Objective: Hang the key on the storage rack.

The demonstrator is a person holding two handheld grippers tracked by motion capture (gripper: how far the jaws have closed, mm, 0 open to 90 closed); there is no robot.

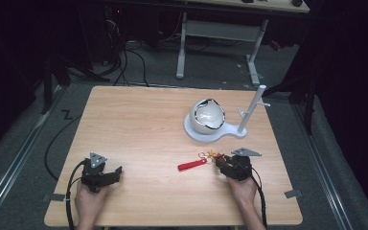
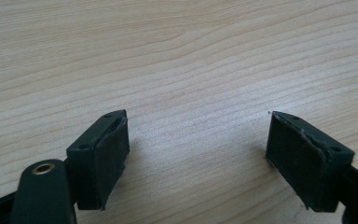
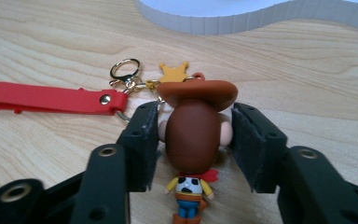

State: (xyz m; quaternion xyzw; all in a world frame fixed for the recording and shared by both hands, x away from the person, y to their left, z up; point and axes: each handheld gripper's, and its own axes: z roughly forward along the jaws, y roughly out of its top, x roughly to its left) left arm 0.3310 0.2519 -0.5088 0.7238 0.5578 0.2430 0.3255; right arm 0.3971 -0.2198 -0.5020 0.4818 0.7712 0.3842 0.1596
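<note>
My right gripper (image 3: pixel 193 140) lies low near the right edge of the pale wooden table (image 1: pixel 139 120), towards the near right corner, its black jaws set on either side of the head of a small cowboy figurine keychain (image 3: pixel 193 140) with a brown hat, brown hair and a black-and-white spotted vest. The left pad touches the side of the head; whether the right pad presses the other side I cannot tell. The figurine lies on the tabletop, linked by gold rings and a yellow star charm (image 3: pixel 174 72) to a flat red strap (image 3: pixel 51 99) that stretches from it towards the middle of the table. My left gripper (image 2: pixel 198 144) rests near the near left corner, its jaws released and spread wide over bare wood. Towards the far right corner stands a white stand (image 1: pixel 211 134) carrying a cracked white ball (image 1: pixel 207 116) and a slanted white post (image 1: pixel 252 109).
</note>
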